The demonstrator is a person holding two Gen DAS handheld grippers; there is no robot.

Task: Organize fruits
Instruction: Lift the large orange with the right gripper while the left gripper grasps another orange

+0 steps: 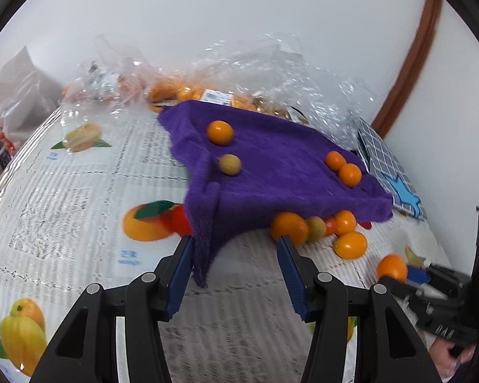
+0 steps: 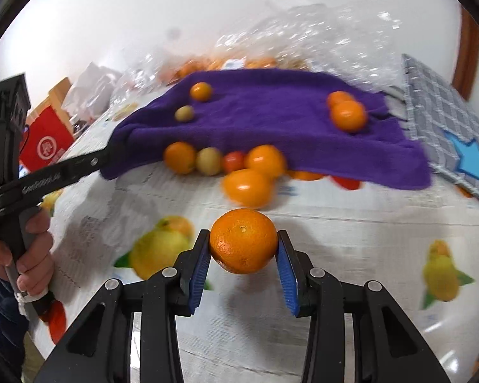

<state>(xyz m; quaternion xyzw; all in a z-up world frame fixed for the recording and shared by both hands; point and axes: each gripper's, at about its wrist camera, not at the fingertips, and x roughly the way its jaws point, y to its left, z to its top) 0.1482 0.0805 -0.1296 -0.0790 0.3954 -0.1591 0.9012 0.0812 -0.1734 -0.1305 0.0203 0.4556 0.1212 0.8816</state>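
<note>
- Your right gripper (image 2: 243,249) is closing both blue pads on a mandarin (image 2: 243,241) at its widest part; it is sitting just above the fruit-print tablecloth (image 2: 351,239)
- Your left gripper (image 1: 236,255) is standing wide open in its own view, with a hanging corner of the purple towel (image 1: 271,166) draped just inside its left pad; whether anything is pinching that cloth I cannot tell
- A cluster of loose fruits (image 2: 226,166) is lying at the towel's front edge, partly under it, and four more are resting on top
- Keep squeezing the mandarin only enough to stop it slipping, since the skin is probably soft
- Move it clear of the cluster so you are not nudging the round ones into rolling
- Keep the towel level, or the fruits on it may roll off
</note>
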